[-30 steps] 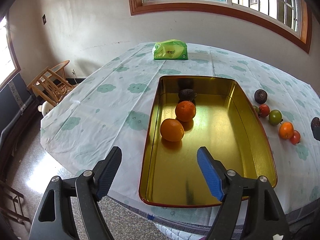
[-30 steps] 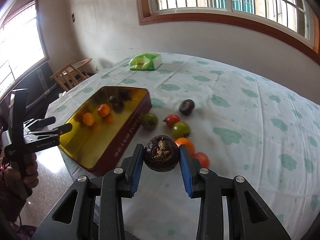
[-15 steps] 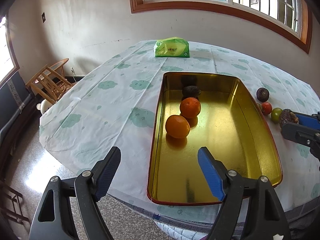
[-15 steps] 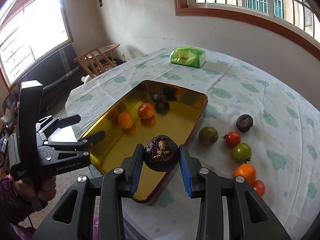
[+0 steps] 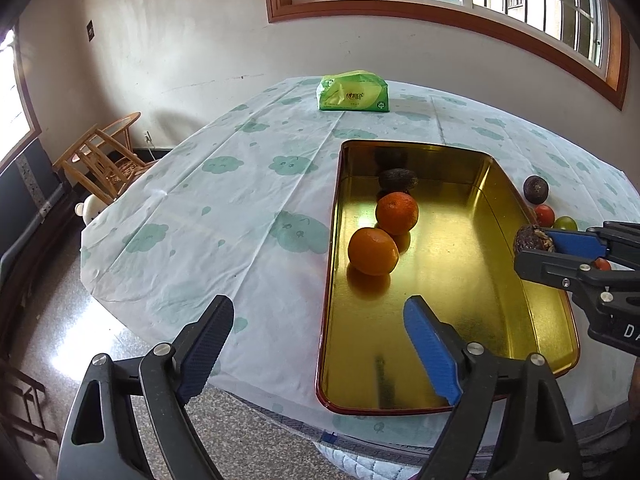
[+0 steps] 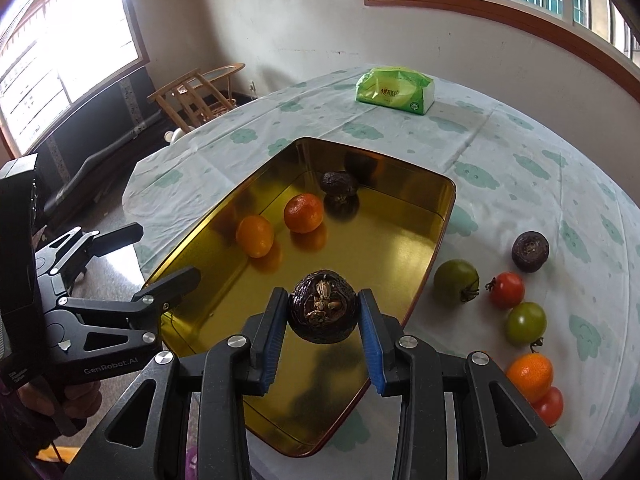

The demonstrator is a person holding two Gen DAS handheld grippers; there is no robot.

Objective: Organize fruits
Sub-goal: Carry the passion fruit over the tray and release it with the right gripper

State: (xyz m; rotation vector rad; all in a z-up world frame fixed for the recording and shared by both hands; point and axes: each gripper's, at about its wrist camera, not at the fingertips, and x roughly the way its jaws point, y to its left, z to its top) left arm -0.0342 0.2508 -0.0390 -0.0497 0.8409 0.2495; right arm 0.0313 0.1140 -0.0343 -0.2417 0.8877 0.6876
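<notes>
dark wrinkled round fruit (image 6: 323,307) clamped in right gripper (image 6: 323,320), above near end of shiny gold rectangular metal tray (image 6: 436,240). left gripper (image 5: 316,344) spread, jaws just widened, nothing between. farther in, two oranges (image 6: 304,213), another dark fruit (image 6: 339,184). at three o'clock, loose tomatoes (image 6: 506,289) on cloud-print tablecloth (image 6: 520,168).

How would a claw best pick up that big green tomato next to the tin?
Grip the green tomato across its round middle, coming from above. Its stem points sideways, toward the red tomato, so set the pads on the smooth flanks, clear of the tin.
</notes>
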